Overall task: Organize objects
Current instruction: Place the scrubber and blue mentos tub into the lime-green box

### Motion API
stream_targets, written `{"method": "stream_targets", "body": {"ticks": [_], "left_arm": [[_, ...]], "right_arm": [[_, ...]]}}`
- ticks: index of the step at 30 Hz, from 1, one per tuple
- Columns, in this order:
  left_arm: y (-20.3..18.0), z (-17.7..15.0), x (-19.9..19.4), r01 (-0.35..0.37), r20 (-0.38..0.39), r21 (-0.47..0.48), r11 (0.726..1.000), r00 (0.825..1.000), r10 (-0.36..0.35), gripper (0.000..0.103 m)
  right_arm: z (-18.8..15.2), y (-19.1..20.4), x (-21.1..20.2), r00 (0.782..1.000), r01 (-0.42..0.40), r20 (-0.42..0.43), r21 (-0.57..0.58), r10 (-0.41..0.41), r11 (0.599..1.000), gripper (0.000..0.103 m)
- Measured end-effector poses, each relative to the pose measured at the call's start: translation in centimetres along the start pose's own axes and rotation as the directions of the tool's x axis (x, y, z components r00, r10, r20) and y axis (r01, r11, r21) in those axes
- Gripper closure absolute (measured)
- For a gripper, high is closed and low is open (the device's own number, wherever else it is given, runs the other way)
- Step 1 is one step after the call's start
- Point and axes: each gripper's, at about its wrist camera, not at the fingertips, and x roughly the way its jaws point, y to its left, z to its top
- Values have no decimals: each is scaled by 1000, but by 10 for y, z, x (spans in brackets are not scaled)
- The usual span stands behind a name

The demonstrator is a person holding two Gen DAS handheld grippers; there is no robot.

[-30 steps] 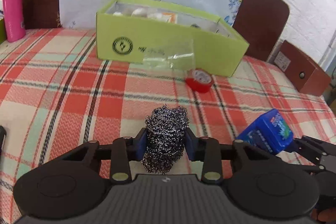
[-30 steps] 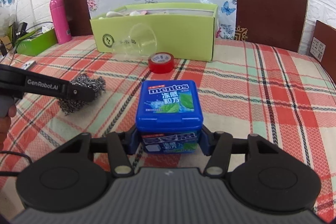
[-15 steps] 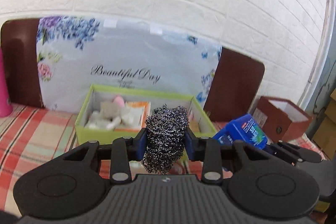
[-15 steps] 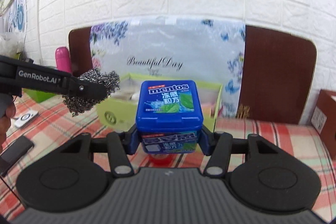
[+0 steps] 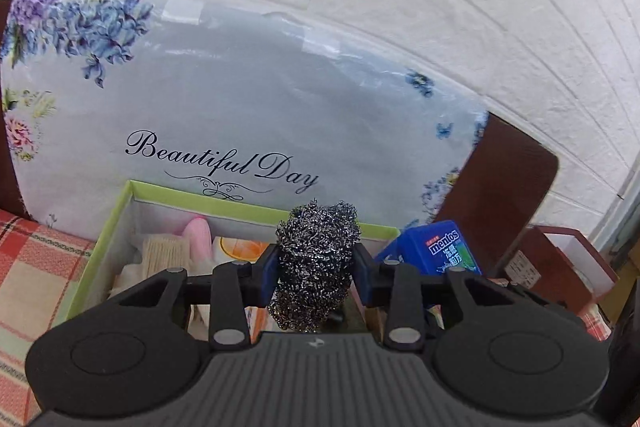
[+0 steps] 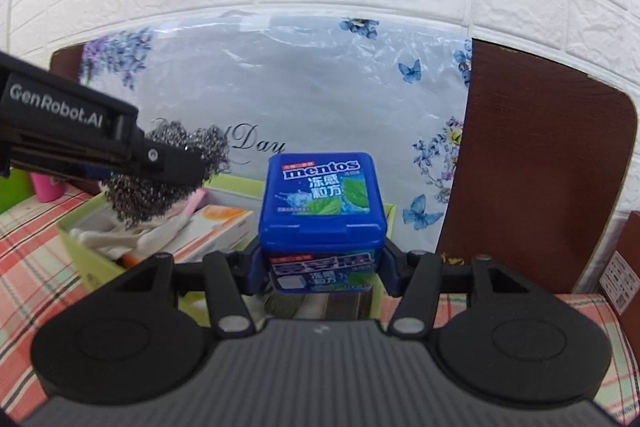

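Observation:
My left gripper point(image 5: 316, 277) is shut on a steel wool scourer point(image 5: 316, 259) and holds it over the open green box point(image 5: 108, 227). The box holds a pink item, white pieces and an orange-printed pack. My right gripper point(image 6: 322, 269) is shut on a blue Mentos box point(image 6: 322, 195), held above the right end of the green box point(image 6: 84, 247). In the right wrist view the left gripper point(image 6: 176, 167) and its scourer point(image 6: 160, 203) hang at the left. In the left wrist view the Mentos box point(image 5: 444, 251) shows at the right.
A floral "Beautiful Day" board point(image 5: 240, 107) leans against the white brick wall behind the box. A brown chair back point(image 6: 540, 167) stands at the right, with a brown open carton point(image 5: 568, 263) beside it. The checked tablecloth point(image 5: 36, 267) lies below.
Both grippers have risen from the tablecloth and moved forward to above the green box, each still holding its object. The red tape roll has dropped out of view.

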Motion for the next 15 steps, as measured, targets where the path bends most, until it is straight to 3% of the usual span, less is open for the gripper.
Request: {"method": "stream_targets", "body": {"ticks": [1,2,3,5,8,13,15], "left_arm": [[2,-1,6,-5,12,1,1000,1000,5,51],[4,-3,11,-5,20,3,1000,1000,5,27],[6,-5,16,-15,14,16,1000,1000,14,16],[7,-12,17,-47,6,52,998,999,47,17],[9,-19,12,-70,20,71,995,997,69,17],[8,-21,-1,-73,-5,26,997,997,74,17],[2,-21,-7,-109,-35,26,994,993,110,17]], "right_arm": [[0,0,8,1000,3,5,-6,-3,1000,49],[-1,1,17,1000,-5,8,-18,5,1000,48],[-4,2,25,1000,-25,-2,-37,25,999,36],[-11,5,33,999,-33,-26,-72,32,997,19],[-23,10,23,999,-9,43,-126,14,992,4],[-28,11,9,998,29,55,-140,-21,990,2],[-28,8,-2,998,27,52,-113,-22,993,0]]}}
